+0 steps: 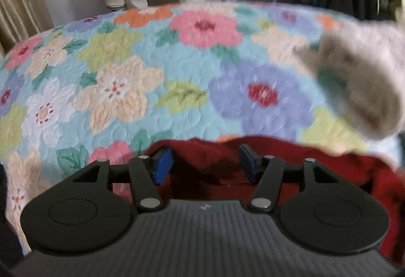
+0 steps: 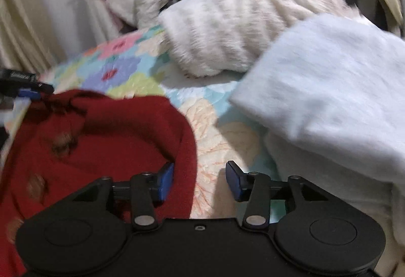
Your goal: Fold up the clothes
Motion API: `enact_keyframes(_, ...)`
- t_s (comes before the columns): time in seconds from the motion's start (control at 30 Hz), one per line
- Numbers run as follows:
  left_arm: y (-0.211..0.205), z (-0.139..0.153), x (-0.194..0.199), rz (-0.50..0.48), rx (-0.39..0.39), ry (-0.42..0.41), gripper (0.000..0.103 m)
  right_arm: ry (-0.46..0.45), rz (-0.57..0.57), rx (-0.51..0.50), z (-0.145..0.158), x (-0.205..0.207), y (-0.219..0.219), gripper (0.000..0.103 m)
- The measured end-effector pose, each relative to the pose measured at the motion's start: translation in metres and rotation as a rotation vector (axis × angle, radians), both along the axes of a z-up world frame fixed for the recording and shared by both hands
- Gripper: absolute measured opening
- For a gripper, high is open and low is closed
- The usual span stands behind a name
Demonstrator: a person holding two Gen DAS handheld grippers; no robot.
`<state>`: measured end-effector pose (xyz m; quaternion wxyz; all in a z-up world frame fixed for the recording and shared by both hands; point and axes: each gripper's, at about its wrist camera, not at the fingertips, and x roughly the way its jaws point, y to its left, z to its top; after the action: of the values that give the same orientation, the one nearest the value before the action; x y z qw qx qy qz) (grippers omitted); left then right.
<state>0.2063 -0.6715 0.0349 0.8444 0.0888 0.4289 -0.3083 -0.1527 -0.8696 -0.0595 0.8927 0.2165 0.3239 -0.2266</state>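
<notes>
Two pairs of tongs over a bed covered by a flowered quilt. The red cardigan lies crumpled at the near edge of the bed, directly under and between both tools. The left tongs stand wide apart with nothing gripped; red cloth fills the gap between their blue pads, though contact cannot be told. The right tongs are likewise wide and empty; the cardigan's edge lies at their left pad, so the garment sits to their left, quilt showing in the gap. The cardigan's long axis cannot be judged while it is bunched. The left tongs appear nearer its bulk.

Count: one red cardigan; one fluffy cream garment, folded, far right; one pale blue garment, folded, near right; two tongs.
</notes>
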Motion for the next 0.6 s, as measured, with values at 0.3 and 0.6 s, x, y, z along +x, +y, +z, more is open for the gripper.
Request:
enact_keyframes(0.3,0.060,0.032,-0.021,0.088,-0.194,0.138,0.070,-0.077,0.048,-0.004,0.017,-0.016,0.001,0.052)
enact_keyframes(0.6,0.141,0.020,-0.206,-0.302,-0.130,0.023,0.070,-0.146,0.040,-0.096,0.054,-0.027,0.023,0.072)
